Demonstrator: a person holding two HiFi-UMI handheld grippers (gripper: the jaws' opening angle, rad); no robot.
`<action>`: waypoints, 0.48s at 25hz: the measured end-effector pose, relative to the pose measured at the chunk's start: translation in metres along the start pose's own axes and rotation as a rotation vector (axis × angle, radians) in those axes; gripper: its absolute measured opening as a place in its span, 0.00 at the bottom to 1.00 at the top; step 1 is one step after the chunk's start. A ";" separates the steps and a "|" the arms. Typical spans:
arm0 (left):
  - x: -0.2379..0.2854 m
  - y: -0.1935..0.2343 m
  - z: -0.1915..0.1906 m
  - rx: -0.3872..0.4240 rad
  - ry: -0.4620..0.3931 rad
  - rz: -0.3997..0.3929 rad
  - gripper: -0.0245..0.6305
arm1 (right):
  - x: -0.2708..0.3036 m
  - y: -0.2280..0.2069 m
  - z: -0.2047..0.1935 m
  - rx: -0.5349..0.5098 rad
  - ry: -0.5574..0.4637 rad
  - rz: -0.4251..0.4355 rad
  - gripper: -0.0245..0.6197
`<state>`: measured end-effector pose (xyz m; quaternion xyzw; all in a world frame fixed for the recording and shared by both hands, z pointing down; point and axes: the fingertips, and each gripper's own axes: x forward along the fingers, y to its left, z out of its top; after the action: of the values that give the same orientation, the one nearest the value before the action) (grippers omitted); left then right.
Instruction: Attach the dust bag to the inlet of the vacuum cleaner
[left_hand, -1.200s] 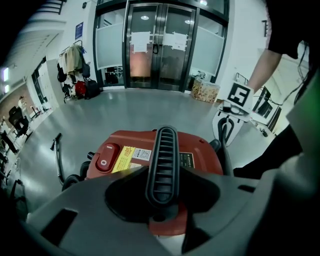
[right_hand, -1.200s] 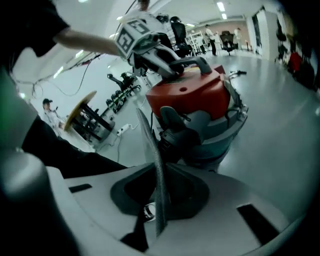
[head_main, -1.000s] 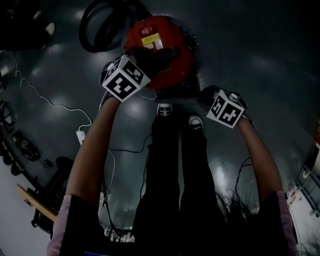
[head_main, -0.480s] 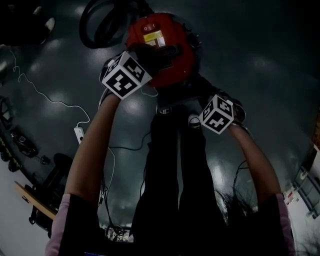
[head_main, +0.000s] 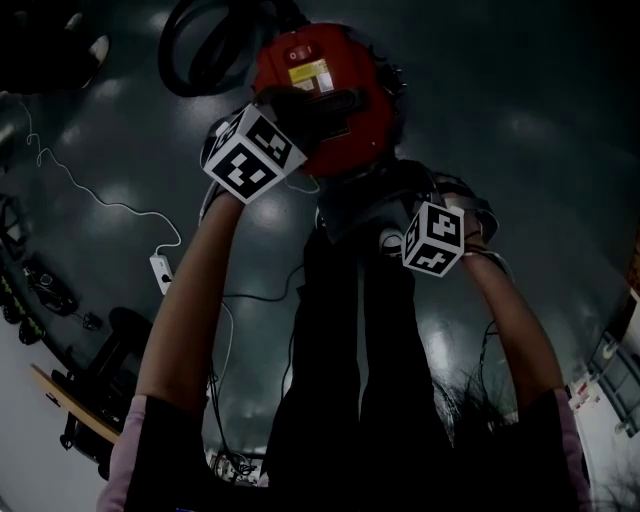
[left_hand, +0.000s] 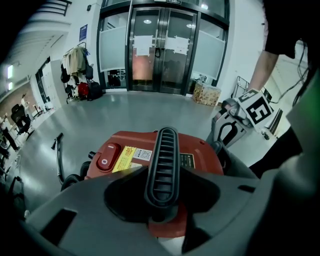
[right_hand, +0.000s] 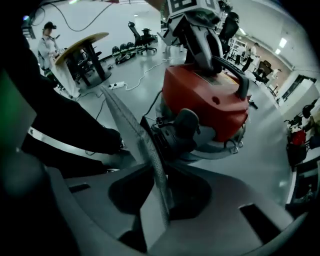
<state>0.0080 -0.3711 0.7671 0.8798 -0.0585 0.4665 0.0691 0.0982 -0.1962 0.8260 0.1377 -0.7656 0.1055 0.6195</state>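
Right gripper: jaws have just been opening, yet the pads sit against both faces of the thin grey dust bag, seen edge-on and nipped near its lower edge. The bag stands tilted, just beside the black inlet fitting low on the red vacuum cleaner. Left gripper: clamped on the vacuum's ribbed black handle. Vacuum rests on the grey floor.

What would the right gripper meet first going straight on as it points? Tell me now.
Probably the vacuum cleaner's black inlet, just past the dust bag standing between the right gripper's tongs, which have just been opening. Depth is unclear.
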 end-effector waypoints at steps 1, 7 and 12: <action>0.000 0.001 0.000 0.000 -0.001 0.001 0.29 | 0.001 -0.002 0.000 0.028 0.001 0.020 0.17; 0.002 0.001 -0.001 -0.006 0.007 -0.002 0.29 | 0.012 -0.005 -0.015 0.841 -0.102 0.268 0.17; 0.001 0.002 0.000 -0.007 0.005 -0.007 0.29 | 0.004 -0.010 -0.008 0.529 -0.093 0.151 0.17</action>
<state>0.0080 -0.3726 0.7682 0.8787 -0.0569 0.4682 0.0738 0.1079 -0.2031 0.8314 0.2419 -0.7472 0.3412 0.5164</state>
